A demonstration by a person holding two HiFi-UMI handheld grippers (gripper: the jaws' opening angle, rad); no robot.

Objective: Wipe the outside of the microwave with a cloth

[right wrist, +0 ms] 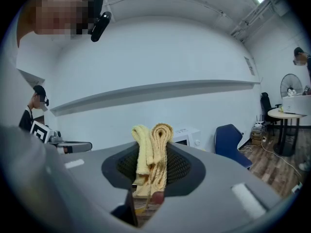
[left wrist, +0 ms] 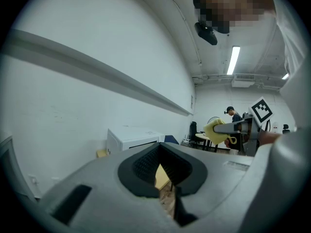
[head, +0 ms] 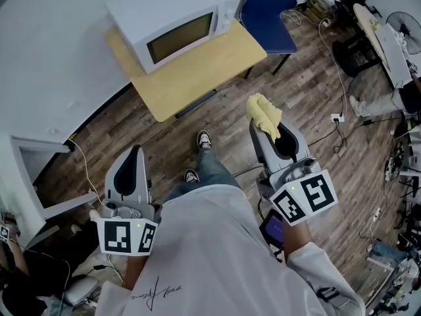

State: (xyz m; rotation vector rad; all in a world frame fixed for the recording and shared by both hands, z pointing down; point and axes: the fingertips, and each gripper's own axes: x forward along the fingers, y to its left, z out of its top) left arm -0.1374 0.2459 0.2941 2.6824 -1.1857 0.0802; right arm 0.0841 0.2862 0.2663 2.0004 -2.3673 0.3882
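Wooden floor [head: 296,104], yellow table [head: 217,64], white microwave [head: 174,22]

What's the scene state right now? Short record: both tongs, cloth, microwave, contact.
left tongs: shut, nothing between them
right tongs: shut on folded yellow terry cloth, cloth sticks out past the tips
white box microwave: door closed, sits on small yellow wooden table by the wall
contact: none; cloth is held well short of the microwave
wiping: not under way
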